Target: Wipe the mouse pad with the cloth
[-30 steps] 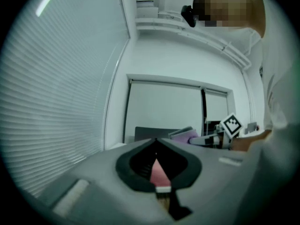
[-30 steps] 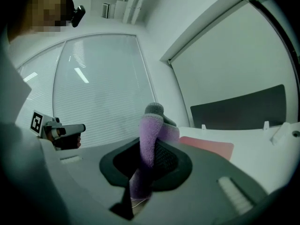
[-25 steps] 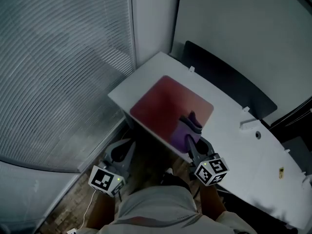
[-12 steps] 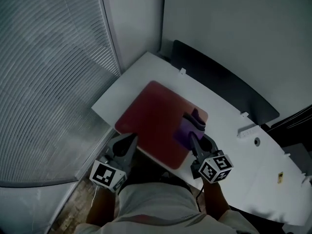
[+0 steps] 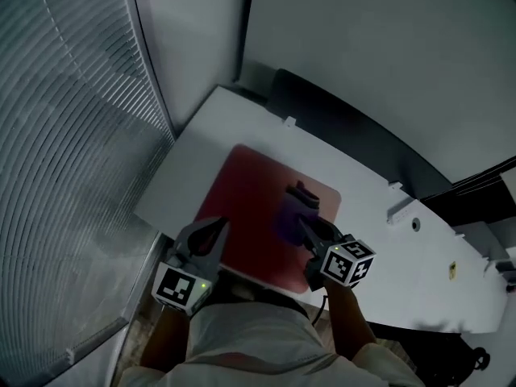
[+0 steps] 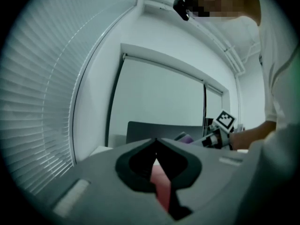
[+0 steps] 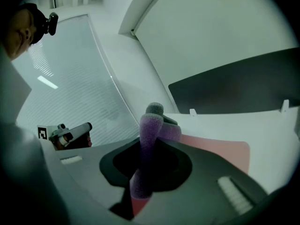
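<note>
While your right gripper [image 5: 305,226] clamps the purple cloth [image 7: 149,136] in its jaws, the cloth lies on the red mouse pad [image 5: 250,190], toward its right side. Your left gripper [image 5: 218,229] hovers at the pad's near edge, jaws closed and empty.

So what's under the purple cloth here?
The red mouse pad, lying on the white desk. The right gripper, shut on the cloth, hides the patch beneath; whether cloth touches pad cannot be told.
</note>
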